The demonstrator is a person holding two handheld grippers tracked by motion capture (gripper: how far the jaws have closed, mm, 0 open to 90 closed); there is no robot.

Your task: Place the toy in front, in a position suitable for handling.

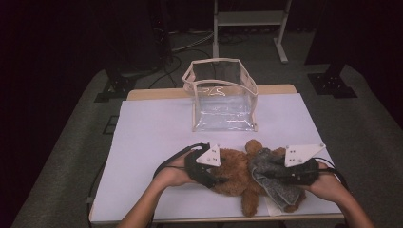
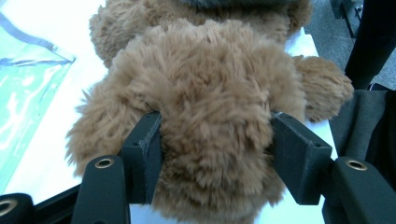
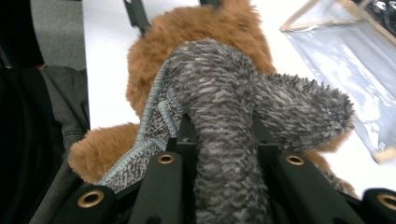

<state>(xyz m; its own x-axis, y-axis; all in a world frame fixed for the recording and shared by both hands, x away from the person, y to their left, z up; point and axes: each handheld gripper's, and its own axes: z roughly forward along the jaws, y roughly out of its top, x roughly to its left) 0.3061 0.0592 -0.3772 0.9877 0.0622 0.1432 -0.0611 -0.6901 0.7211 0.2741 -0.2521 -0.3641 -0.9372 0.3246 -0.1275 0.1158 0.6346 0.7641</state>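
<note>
the left gripper (image 2: 212,154) clamps a brown teddy bear's (image 2: 210,88) plush body between its jaws; the right gripper (image 3: 224,140) is clamped on a grey fuzzy cloth (image 3: 224,93) draped over the bear. beyond both jaws stands a clear plastic bag (image 1: 221,95), open-topped, with nothing inside.

The teddy bear (image 2: 210,93) is long, shaggy brown plush, soft and matt. The grey cloth (image 3: 224,107) on it is a nubbly, speckled fleece with a stitched ribbed hem, also matt. The clear bag (image 1: 222,97) is glossy see-through plastic that catches the light, edged with pale woven trim. The bench (image 1: 152,128) wears a smooth, matt white sheet like paper, with a light wooden edge at the far side. Each tool has matt black plastic jaws with brass-coloured metal eyelets.
</note>
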